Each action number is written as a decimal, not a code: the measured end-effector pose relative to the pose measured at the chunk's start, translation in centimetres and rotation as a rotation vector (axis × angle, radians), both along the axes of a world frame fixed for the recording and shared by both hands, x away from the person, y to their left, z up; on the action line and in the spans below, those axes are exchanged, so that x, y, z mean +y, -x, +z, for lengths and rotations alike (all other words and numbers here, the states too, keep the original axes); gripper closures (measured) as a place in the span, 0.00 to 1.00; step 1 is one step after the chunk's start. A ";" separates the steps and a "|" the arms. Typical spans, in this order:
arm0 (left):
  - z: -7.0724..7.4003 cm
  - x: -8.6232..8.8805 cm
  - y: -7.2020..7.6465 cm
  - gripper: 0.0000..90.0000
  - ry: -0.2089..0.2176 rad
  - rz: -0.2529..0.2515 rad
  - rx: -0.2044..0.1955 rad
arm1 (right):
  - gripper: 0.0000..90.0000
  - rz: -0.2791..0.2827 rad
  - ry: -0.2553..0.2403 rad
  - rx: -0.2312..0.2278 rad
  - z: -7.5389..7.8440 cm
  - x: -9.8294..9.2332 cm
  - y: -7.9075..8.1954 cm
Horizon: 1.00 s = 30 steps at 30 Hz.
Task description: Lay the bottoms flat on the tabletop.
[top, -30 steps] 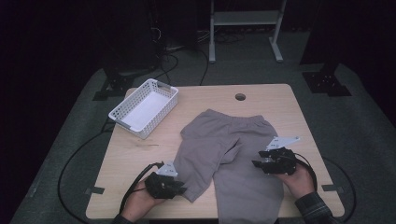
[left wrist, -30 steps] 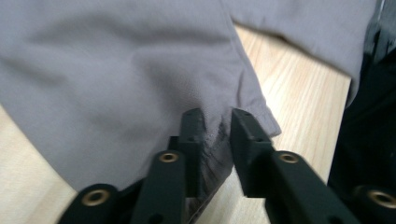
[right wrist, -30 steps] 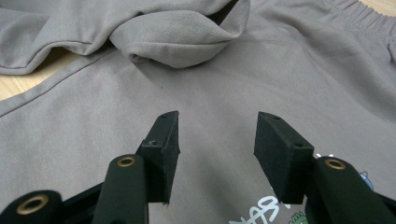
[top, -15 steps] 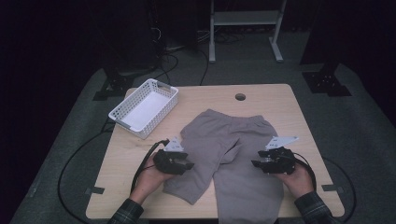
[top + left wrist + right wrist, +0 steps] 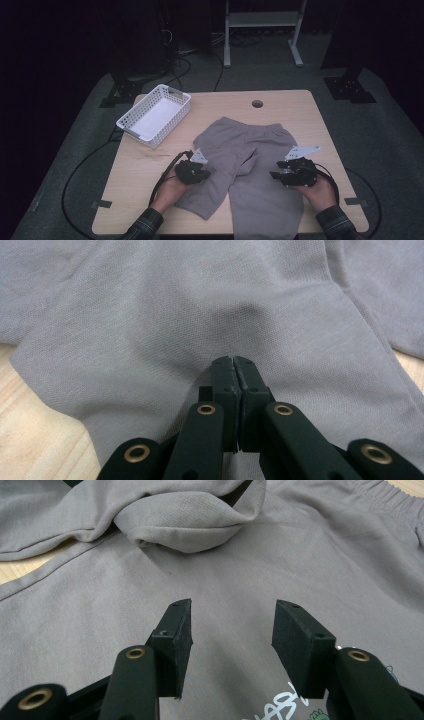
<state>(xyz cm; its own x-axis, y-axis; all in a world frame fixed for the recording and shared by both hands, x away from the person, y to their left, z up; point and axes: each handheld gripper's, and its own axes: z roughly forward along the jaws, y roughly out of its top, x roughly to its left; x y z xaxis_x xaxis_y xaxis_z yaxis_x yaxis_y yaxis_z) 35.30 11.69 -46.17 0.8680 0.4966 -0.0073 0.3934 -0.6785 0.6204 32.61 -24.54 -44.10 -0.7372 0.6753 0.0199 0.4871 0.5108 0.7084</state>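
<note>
Grey shorts [image 5: 250, 150] lie flat on the wooden table [image 5: 300, 115], waistband away from me. My left gripper [image 5: 197, 172] rests on the left leg. In the left gripper view its jaws have just been closing; they now meet at the tips [image 5: 233, 362] with a small pinch of the grey cloth [image 5: 150, 315] puckered between them. My right gripper [image 5: 275, 175] hovers over the right leg. Its jaws [image 5: 232, 625] stand apart above the fabric [image 5: 250, 555] with nothing between them. A small print shows on the cloth by the right jaw.
A white plastic basket [image 5: 131, 120] sits at the table's far left corner. A cable hole [image 5: 257, 104] lies near the far edge. Black cables trail off both sides of the table. One shorts leg hangs over the front edge.
The left hand has moved away from the front edge and rightward onto the left leg of the shorts, and its jaws have closed. The right hand has kept still.
</note>
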 end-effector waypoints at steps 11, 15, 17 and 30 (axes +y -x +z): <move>0.2 1.7 2.9 1.00 -0.016 -0.045 0.036 | 0.55 0.001 -0.002 0.002 0.0 0.0 0.0; 0.3 2.3 4.8 1.00 -0.010 -0.068 0.065 | 0.55 0.002 0.001 0.001 0.0 0.1 0.1; 0.3 2.6 5.6 1.00 -0.009 -0.077 0.073 | 0.55 0.002 -0.001 0.002 0.0 0.1 0.1; 1.6 4.0 8.1 0.80 0.083 -0.070 0.052 | 0.55 0.009 0.004 0.004 -0.1 0.3 0.0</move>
<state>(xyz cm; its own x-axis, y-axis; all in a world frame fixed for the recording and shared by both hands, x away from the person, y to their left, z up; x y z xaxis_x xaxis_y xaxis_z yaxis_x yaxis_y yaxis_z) 27.15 15.69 -44.60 0.8979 0.4304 -0.0924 0.3802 -0.6524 0.6556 32.57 -24.23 -44.22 -0.7435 0.6684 0.0205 0.4852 0.5181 0.7044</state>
